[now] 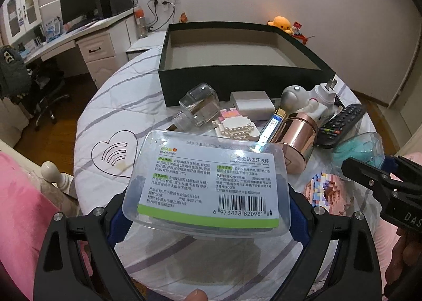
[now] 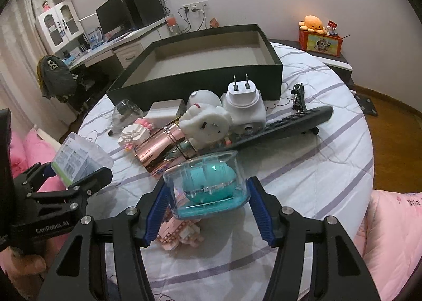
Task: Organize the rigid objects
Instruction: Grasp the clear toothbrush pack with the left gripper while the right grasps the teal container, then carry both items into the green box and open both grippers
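One floss case (image 1: 208, 182), one teal case (image 2: 208, 182), two claws.

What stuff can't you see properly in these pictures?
- Left wrist view: the floss-pick box hides the left hand-held gripper pads.
- Right wrist view: the teal case covers part of the pink brick model.
- Black box: near floor hidden by its wall.

- A clear floss box (image 1: 208, 182), label up, is sitting gripped between jaws.
- A clear case (image 2: 207, 185) holding a teal egg is sitting between jaws.
- A dark open box (image 1: 237, 85) is lying behind the clutter.
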`<state>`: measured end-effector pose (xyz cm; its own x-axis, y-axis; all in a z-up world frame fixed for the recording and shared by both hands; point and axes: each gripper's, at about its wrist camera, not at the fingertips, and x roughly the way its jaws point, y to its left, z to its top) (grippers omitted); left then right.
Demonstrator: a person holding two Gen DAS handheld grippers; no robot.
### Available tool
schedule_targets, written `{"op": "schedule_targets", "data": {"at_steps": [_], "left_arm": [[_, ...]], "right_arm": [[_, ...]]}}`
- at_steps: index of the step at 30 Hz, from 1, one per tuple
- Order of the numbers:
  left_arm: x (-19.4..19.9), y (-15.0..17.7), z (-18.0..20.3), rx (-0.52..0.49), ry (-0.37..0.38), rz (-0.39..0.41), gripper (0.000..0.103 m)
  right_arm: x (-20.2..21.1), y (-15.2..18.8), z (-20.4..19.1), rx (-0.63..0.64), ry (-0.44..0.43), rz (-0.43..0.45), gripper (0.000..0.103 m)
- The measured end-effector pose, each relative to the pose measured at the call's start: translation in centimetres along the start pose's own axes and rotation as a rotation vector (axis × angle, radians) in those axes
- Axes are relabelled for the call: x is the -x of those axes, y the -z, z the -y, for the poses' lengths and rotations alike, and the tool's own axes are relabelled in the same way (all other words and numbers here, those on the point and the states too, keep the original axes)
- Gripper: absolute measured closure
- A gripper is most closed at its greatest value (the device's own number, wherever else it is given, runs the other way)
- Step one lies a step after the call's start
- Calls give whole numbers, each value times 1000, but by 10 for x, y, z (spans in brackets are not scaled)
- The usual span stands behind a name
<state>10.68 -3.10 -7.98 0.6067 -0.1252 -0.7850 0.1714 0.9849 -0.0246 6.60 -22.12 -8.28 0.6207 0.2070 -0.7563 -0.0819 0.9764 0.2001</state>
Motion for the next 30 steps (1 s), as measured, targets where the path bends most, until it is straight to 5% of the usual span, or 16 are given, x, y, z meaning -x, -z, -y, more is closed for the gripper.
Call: {"op": "schedule_targets", "data": {"at_steps": [12, 20, 30], "left_arm": [[20, -24, 8, 8, 2, 73, 8], [22, -92, 4, 47, -14, 157, 8], [-53, -168, 2, 67, -35, 119, 8]], "right_arm": [[25, -15, -12, 24, -55, 67, 43], [38, -78, -24, 79, -72, 176, 43], [-52, -164, 8, 49, -57, 113, 43]]}}
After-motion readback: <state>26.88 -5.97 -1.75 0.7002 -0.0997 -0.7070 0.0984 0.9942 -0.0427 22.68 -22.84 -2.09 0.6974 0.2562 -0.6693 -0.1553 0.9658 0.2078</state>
